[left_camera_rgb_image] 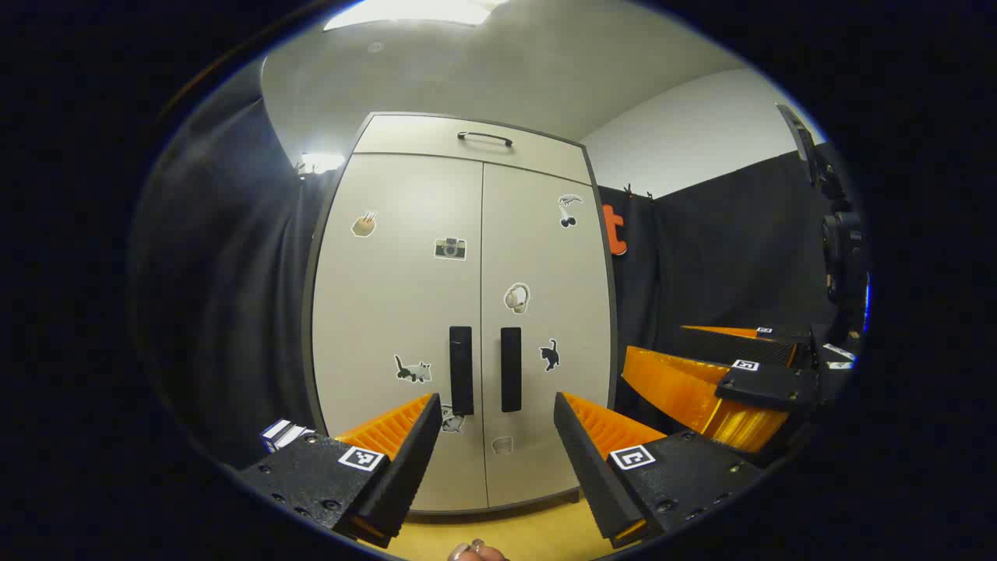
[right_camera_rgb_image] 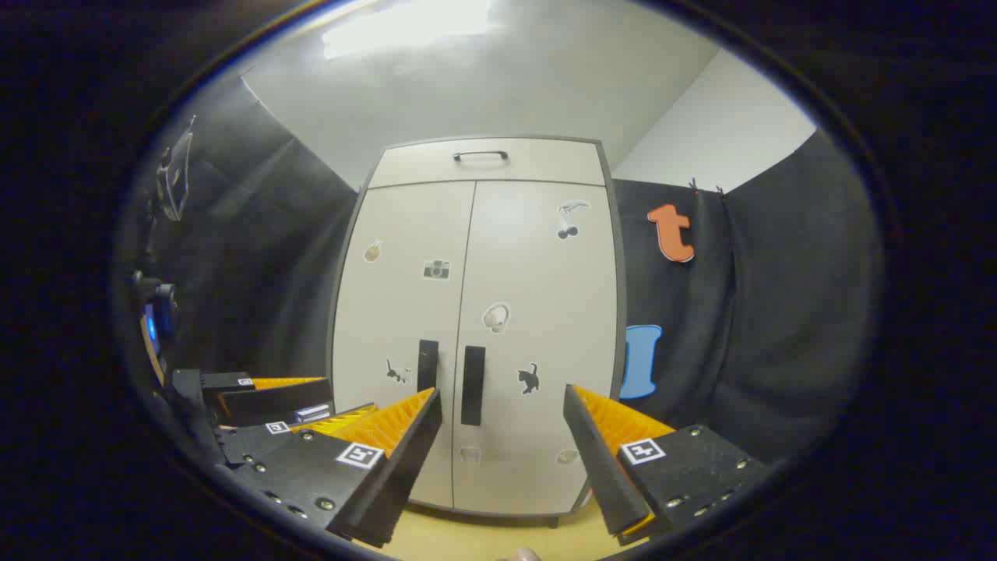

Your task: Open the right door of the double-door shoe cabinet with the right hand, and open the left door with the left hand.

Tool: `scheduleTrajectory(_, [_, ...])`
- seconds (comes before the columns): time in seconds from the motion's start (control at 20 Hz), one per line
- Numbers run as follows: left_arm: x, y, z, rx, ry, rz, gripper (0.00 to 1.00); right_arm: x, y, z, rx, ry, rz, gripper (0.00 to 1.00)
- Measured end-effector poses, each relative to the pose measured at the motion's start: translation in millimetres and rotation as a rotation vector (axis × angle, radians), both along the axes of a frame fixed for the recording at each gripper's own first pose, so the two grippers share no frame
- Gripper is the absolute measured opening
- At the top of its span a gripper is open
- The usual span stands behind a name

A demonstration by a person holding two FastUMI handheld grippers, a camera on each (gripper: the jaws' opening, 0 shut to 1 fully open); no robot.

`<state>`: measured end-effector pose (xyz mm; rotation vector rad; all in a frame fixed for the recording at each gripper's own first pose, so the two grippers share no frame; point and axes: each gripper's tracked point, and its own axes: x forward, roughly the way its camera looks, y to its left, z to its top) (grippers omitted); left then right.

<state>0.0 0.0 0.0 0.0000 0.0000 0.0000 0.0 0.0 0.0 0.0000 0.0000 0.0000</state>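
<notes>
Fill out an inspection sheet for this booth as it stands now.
Surface: light wooden floor under the shoe cabinet.
Job's things: right door and left door both closed; right handle and left handle untouched.
Clutter: stickers on both doors; top drawer handle.
Grippers: left gripper and right gripper open, apart from the cabinet.
Cables: nothing seen.
Surroundings: black cloth wall, white ceiling.

Ceiling light panel [left_camera_rgb_image: 409,12], top centre of the left gripper view. Small lamp [left_camera_rgb_image: 321,161], upper left, against the dark curtain. Yellow floor [left_camera_rgb_image: 514,530], bottom centre. White wall [right_camera_rgb_image: 724,132], upper right of the right gripper view.
</notes>
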Motion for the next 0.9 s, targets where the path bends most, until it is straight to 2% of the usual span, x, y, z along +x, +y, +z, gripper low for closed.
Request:
scheduleTrajectory(0.2, [-3,9,-3,-0.004,0.015,0.027,0.90,-2,1,-4,-0.009,0.021,0.004,0.95])
scheduleTrajectory(0.55, [-2,24,-6,-0.005,0.031,0.050,0.90,3,6,-17,0.001,0.057,0.005,0.92])
scheduleTrajectory(0.65, [-1,28,-7,-0.004,0.033,0.056,0.87,5,6,-18,-0.002,0.056,-0.002,0.92])
scheduleTrajectory(0.9, [5,37,-9,0.001,0.037,0.056,0.90,16,12,-25,-0.003,0.064,-0.003,0.92])
